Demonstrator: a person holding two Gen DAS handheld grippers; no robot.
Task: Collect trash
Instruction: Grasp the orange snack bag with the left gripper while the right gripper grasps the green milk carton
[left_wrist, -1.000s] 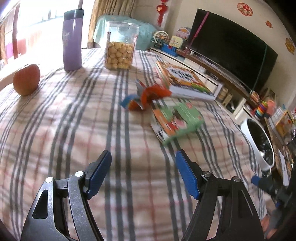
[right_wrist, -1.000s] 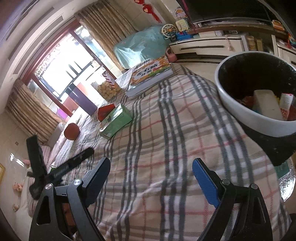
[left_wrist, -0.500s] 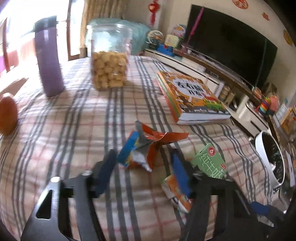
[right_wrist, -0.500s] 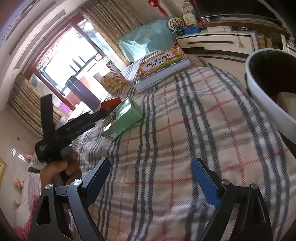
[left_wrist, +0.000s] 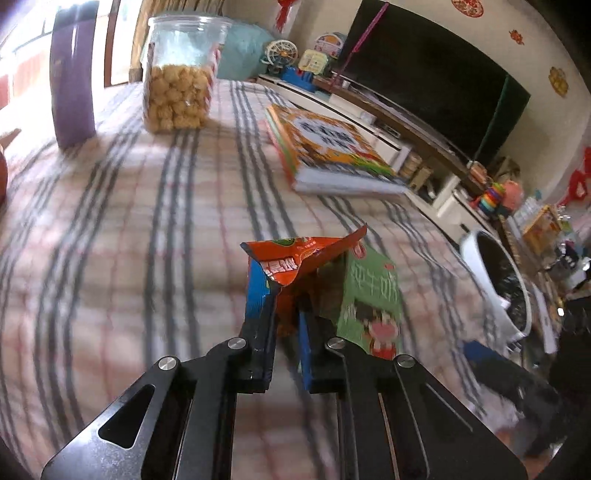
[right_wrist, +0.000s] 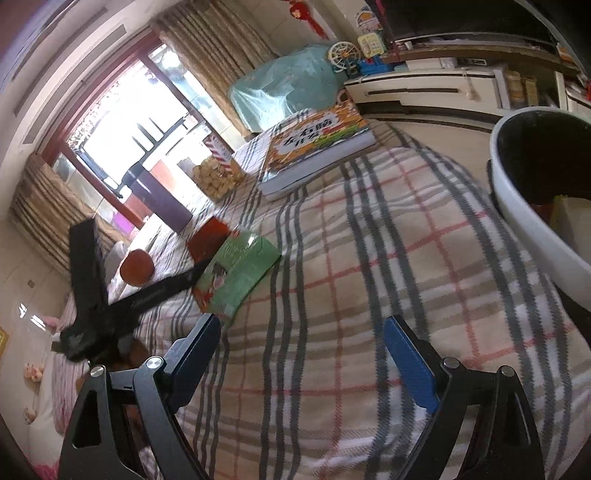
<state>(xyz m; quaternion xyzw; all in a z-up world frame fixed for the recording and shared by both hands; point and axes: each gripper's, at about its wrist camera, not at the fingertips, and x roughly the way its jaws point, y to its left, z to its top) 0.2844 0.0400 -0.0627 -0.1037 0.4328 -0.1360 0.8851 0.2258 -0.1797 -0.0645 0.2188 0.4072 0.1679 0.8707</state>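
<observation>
My left gripper (left_wrist: 286, 325) is shut on a crumpled orange and blue snack wrapper (left_wrist: 291, 266) just above the plaid tablecloth. A green carton (left_wrist: 365, 306) lies right behind it, also seen in the right wrist view (right_wrist: 240, 269). The white trash bin (left_wrist: 495, 284) with a black liner stands off the table's right edge; in the right wrist view (right_wrist: 532, 221) it holds some trash. My right gripper (right_wrist: 299, 354) is open and empty over the cloth, near the bin. The left gripper shows there as a dark shape (right_wrist: 110, 306) by the wrapper (right_wrist: 207, 243).
A thick picture book (left_wrist: 325, 147) lies at the back right of the table. A jar of snacks (left_wrist: 177, 74) and a purple flask (left_wrist: 72, 77) stand at the back left. An apple (right_wrist: 136, 267) sits near the left edge. A TV cabinet runs along the wall beyond.
My left gripper moved forward to the wrapper and closed on it. My right gripper shifted slightly left, away from the bin, still open.
</observation>
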